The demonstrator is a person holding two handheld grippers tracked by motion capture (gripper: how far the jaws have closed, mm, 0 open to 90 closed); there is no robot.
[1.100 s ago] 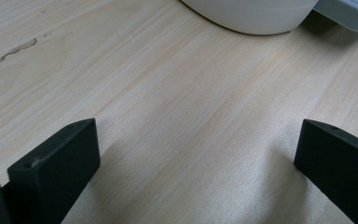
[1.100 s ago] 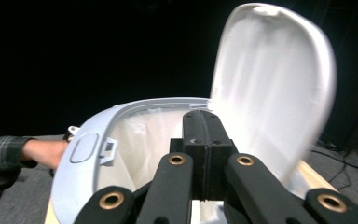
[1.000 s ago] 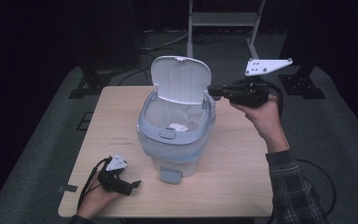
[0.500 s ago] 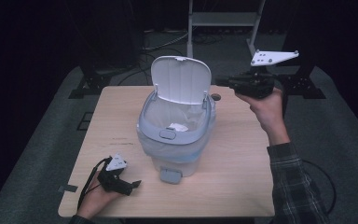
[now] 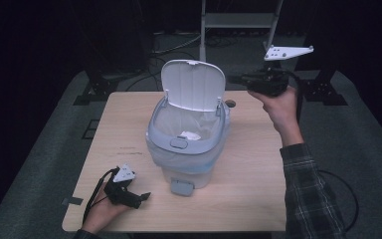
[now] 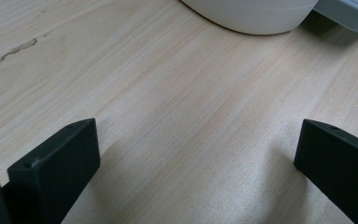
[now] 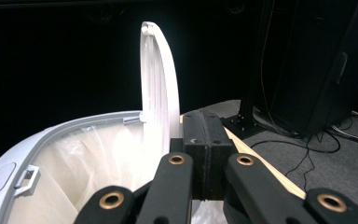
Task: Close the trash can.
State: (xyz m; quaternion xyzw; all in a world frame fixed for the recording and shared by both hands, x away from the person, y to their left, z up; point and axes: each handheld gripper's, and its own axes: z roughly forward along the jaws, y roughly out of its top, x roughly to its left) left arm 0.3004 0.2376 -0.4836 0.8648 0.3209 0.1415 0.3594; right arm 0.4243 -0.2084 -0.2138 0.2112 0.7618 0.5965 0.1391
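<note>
Since a second ago the right gripper [image 5: 236, 79] has drawn back from the upright lid [image 5: 193, 84] of the bin [image 5: 186, 144] mid-table, jaws shut on nothing, probably ready to nudge it closed, while the left gripper [image 5: 142, 197] rests open and empty.

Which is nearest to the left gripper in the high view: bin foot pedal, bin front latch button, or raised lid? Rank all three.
From the left gripper, at the near left of the table:
1. Foot pedal, at the bin's base, just right of the gripper.
2. Front latch button, on the bin's grey rim, higher up and farther back.
3. Raised lid, upright at the bin's far side.
</note>
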